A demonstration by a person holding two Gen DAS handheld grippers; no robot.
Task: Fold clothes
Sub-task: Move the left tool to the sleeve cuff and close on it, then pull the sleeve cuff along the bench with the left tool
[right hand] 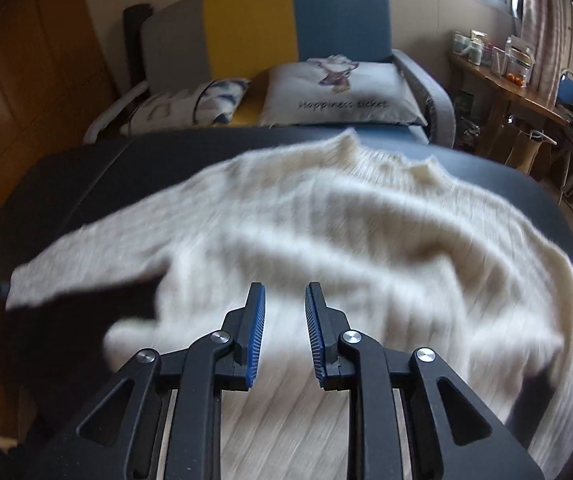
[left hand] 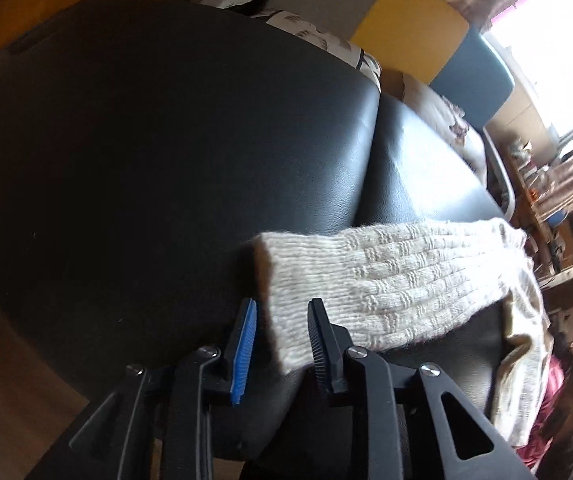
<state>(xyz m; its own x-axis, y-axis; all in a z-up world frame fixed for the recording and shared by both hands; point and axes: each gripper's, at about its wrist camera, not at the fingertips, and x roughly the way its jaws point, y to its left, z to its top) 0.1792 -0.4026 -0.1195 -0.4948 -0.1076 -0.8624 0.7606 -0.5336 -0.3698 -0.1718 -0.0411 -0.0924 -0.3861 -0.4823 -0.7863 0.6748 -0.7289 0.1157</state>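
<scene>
One cream knitted sweater (right hand: 326, 232) lies on one black tabletop (right hand: 86, 176); two cushions (right hand: 338, 92) sit on one armchair (right hand: 286, 20) beyond.

Behind the black table (right hand: 86, 168), two pillows (right hand: 338, 92) sit on the grey-yellow-blue sofa (right hand: 262, 20), wooden shelf (right hand: 502, 88) right.
</scene>
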